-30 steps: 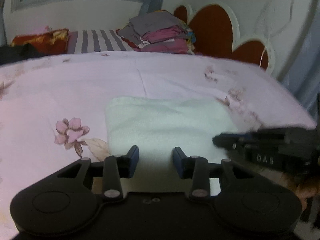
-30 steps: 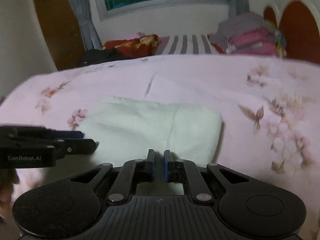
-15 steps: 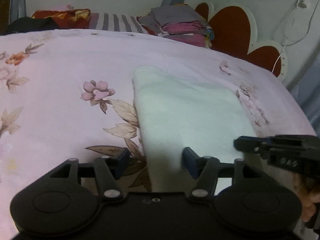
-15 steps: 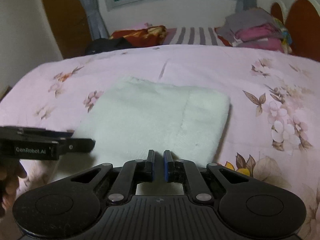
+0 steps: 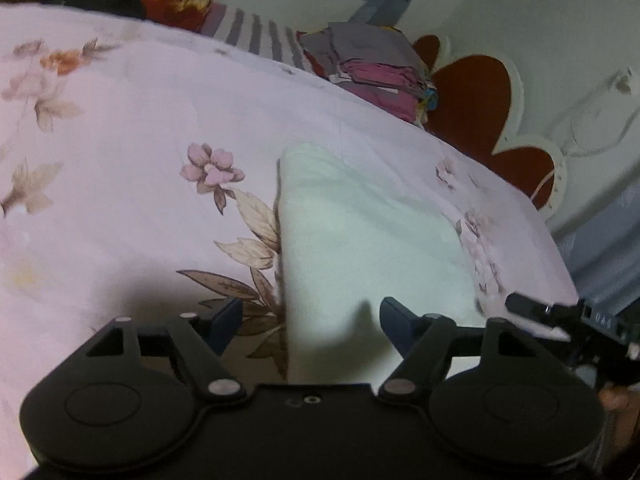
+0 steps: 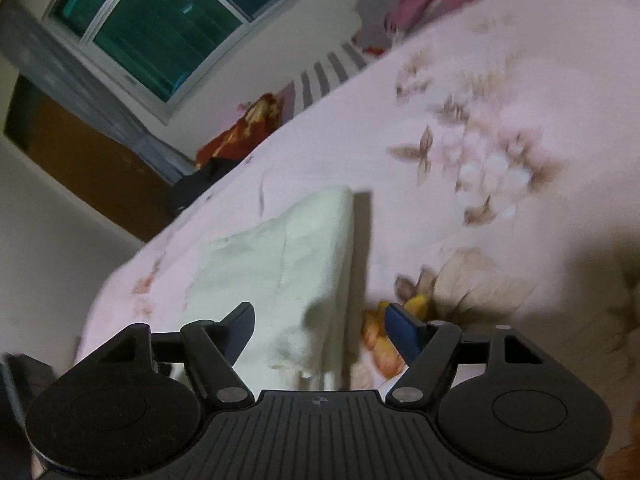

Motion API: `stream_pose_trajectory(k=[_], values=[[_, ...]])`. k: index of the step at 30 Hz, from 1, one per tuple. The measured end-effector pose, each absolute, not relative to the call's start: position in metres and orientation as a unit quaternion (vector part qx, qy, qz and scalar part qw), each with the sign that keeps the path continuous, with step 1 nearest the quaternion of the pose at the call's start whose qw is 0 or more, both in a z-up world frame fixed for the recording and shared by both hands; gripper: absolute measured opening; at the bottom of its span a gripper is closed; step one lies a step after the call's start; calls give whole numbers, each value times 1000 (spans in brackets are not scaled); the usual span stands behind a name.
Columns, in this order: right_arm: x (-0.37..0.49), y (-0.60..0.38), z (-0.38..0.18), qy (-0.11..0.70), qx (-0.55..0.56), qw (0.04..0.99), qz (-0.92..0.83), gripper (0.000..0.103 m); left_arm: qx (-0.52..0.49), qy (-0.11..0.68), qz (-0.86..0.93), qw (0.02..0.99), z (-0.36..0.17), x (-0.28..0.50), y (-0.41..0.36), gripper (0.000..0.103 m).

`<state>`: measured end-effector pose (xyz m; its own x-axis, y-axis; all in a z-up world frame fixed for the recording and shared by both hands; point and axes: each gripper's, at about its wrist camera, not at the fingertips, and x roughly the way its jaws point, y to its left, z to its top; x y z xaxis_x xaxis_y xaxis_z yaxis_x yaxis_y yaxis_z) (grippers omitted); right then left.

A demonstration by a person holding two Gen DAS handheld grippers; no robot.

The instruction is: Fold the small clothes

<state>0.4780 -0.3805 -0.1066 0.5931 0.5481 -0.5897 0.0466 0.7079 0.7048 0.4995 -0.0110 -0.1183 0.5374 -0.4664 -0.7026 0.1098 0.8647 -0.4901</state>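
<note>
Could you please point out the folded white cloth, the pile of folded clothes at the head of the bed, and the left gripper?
folded white cloth (image 5: 368, 240): left wrist view, middle of its top face.
pile of folded clothes (image 5: 372, 64): left wrist view, centre of the pile.
left gripper (image 5: 310, 318): left wrist view, midway between its open fingertips.

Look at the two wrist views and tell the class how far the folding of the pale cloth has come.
Done: the pale cloth lies on the floral bedsheet as a compact, layered rectangle, so it looks folded at least once. In hand: nothing; the left tool and right tool are both open, straddling its near corners. Left: perhaps another fold, then moving it toward the stack of folded clothes by the headboard.
</note>
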Motion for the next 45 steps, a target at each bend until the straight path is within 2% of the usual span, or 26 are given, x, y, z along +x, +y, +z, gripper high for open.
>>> stream_pose_trajectory(k=[2,4,9,10,12,15,19,21,22,23,24,25,28,30,34,39,42,44,45], values=[[481,-384,-114,433,362,809,162,66,-205,455,-161,852,-123,502,-13,72],[483,-379,-116,445,343,811,163,48,-203,458,-146,853,-126,502,-14,72],[480,-363,-103,445,288,823,202,46,-203,458,-134,855,-131,499,-17,72],[482,-358,-104,444,274,828,206,32,-202,459,-131,855,-132,499,-18,72],[486,-353,-111,453,275,820,214,12,-199,459,-125,857,-132,500,-23,72],[488,-355,-109,446,259,831,210,6,-197,461,-127,856,-127,499,-28,72],[483,-367,-106,436,250,841,200,6,-164,464,-144,859,-126,493,-42,73],[489,-363,-117,460,267,822,205,6,-158,464,-139,860,-129,491,-41,75],[490,-360,-119,463,264,822,201,13,-166,465,-138,858,-129,490,-39,74],[489,-361,-117,458,265,825,199,23,-169,463,-136,859,-126,489,-36,73],[487,-365,-113,452,268,829,191,59,-167,458,-134,863,-122,487,-34,72],[483,-371,-108,435,273,837,187,79,-167,451,-136,866,-119,486,-31,72],[482,-389,-108,423,318,824,201,77,-201,440,-144,863,-115,492,-20,71],[488,-393,-116,440,338,806,208,64,-232,440,-143,855,-119,499,-14,70],[497,-389,-140,471,376,767,218,64,-293,453,-143,830,-132,506,-5,69],[505,-387,-156,476,419,739,228,63,-287,459,-140,829,-142,510,-12,66],[515,-372,-152,485,407,737,237,63,-282,458,-129,833,-142,513,-18,65],[518,-365,-148,487,386,748,233,59,-268,471,-130,831,-138,515,-23,65],[518,-364,-146,490,376,753,225,53,-258,479,-135,828,-136,516,-26,65]])
